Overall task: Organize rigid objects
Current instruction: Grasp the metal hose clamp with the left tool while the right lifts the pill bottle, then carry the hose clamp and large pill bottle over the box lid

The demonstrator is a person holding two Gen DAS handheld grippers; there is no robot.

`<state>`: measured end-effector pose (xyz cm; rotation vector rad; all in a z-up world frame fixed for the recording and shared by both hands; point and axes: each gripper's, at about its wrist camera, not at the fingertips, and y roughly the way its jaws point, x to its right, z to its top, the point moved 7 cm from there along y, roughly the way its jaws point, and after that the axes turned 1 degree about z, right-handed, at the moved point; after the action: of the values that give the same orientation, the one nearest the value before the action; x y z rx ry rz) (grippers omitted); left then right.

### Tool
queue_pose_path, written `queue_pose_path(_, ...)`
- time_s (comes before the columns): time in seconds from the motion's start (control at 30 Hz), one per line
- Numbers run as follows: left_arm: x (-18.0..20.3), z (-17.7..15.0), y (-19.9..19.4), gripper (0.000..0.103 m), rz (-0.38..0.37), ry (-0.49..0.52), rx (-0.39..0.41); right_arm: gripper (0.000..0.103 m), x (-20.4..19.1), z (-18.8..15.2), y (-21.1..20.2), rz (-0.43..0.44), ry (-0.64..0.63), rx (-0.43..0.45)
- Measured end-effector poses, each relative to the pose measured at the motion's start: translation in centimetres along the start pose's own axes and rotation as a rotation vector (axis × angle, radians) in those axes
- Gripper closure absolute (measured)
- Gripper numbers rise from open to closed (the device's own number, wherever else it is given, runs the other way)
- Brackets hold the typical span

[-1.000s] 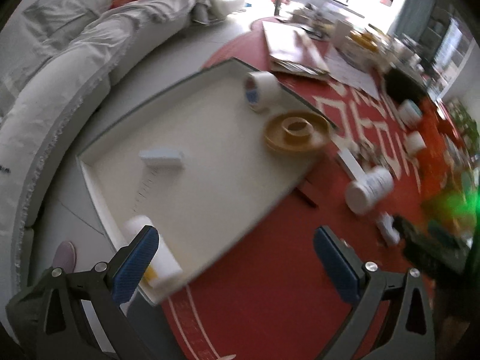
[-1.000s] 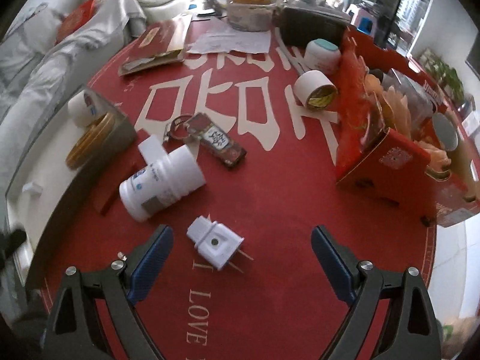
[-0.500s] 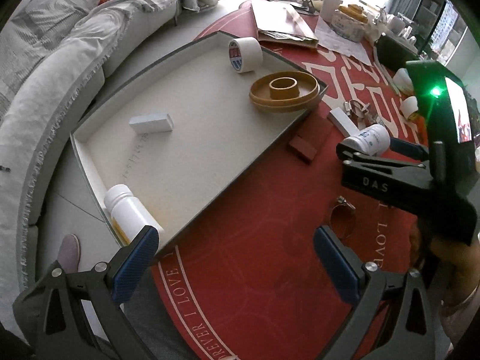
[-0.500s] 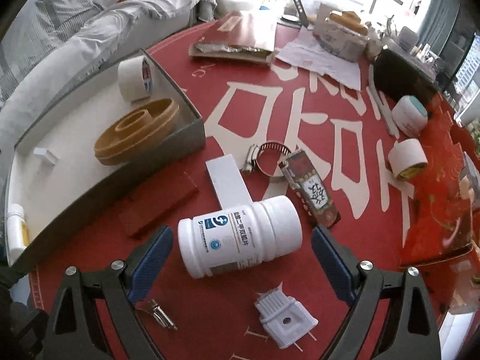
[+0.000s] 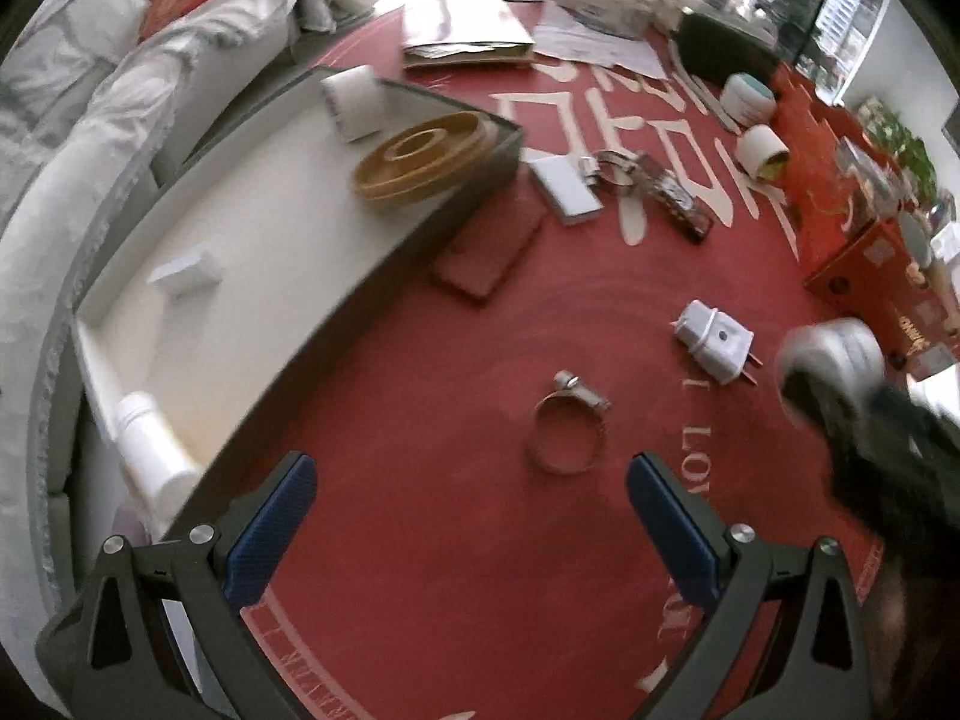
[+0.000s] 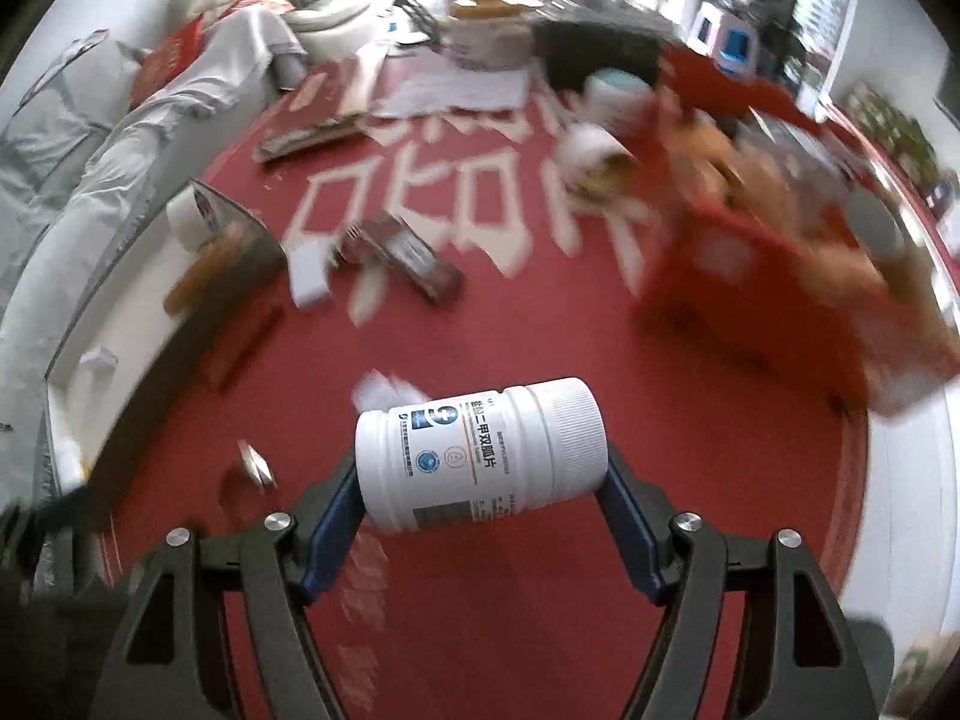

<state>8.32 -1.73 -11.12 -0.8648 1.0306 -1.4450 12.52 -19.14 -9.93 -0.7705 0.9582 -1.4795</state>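
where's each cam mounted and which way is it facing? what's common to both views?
Left wrist: on the left tool, angled down at the red table; open blue pads frame a metal hose clamp, white tray at left. The other tool shows blurred at right.
Right wrist: on the right tool, angled down; its jaws are closing on a white pill bottle held sideways between the pads.
Shared: tray, white plug, hose clamp, pill bottle.

grey sofa [image 5: 90, 138], red tablecloth [image 5: 480, 540], papers [image 5: 594, 45]
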Motion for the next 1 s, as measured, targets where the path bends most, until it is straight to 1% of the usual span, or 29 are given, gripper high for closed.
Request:
queue_pose_path(0.1, 1.5, 0.4, 1.3, 0.0, 0.015, 0.036, 0.0, 0.029, 1.8, -2.6, -0.6, 0.008, 0.057, -0.04)
queue_pose_path(0.2, 2.6, 0.7, 2.9, 0.0, 0.038, 0.086, -0.005, 0.029, 2.7, -4.3, -0.4, 0.005, 0.089, -0.061)
queue_pose_path(0.27, 2.9, 0.7, 4.0, 0.0, 0.041, 0.101, -0.019, 0.029, 3.2, -5.1, -0.3, 0.012, 0.113, -0.077)
queue_pose_path(0.37, 2.9, 0.8, 4.5, 0.0, 0.001, 0.081, -0.019, 0.029, 3.4, -5.5, -0.1, 0.016, 0.123, -0.086)
queue_pose_path(0.43, 2.7, 0.9, 4.9, 0.0, -0.049, 0.05, -0.036, 0.029, 3.4, -5.6, -0.1, 0.021, 0.122, -0.082)
queue_pose_path(0.5, 2.6, 0.9, 5.0, 0.0, -0.044, 0.053, -0.038, 0.029, 3.3, -5.6, -0.2, 0.029, 0.124, -0.08)
queue_pose_path(0.6, 2.6, 0.9, 5.1, 0.001, -0.044, 0.06, -0.07, 0.029, 3.1, -5.7, -0.5, 0.04, 0.129, -0.078)
queue_pose_path(0.67, 2.6, 0.7, 4.8, 0.008, -0.044, 0.056, -0.078, 0.029, 2.9, -5.7, -0.8, 0.045, 0.126, -0.072)
queue_pose_path(0.7, 2.7, 0.6, 4.5, 0.018, -0.046, 0.06, -0.071, 0.029, 2.8, -5.8, -1.1, 0.047, 0.124, -0.066)
queue_pose_path(0.73, 2.9, 0.4, 4.0, 0.025, -0.05, 0.072, -0.059, 0.029, 2.8, -5.9, -1.4, 0.049, 0.123, -0.063)
queue_pose_path(0.8, 3.2, 0.1, 3.1, 0.064, -0.061, 0.106, -0.048, 0.029, 2.7, -6.0, -1.6, 0.053, 0.123, -0.061)
queue_pose_path(0.83, 3.4, -0.1, 3.0, 0.066, -0.061, 0.119, -0.049, 0.029, 2.7, -6.0, -1.6, 0.055, 0.125, -0.062)
queue_pose_path(0.87, 3.4, -0.3, 2.9, 0.066, -0.063, 0.123, -0.057, 0.029, 2.6, -6.1, -1.7, 0.059, 0.127, -0.064)
queue_pose_path(1.0, 3.1, -1.4, 2.6, 0.066, -0.073, 0.1, -0.081, 0.029, 2.4, -6.4, -2.3, 0.065, 0.127, -0.059)
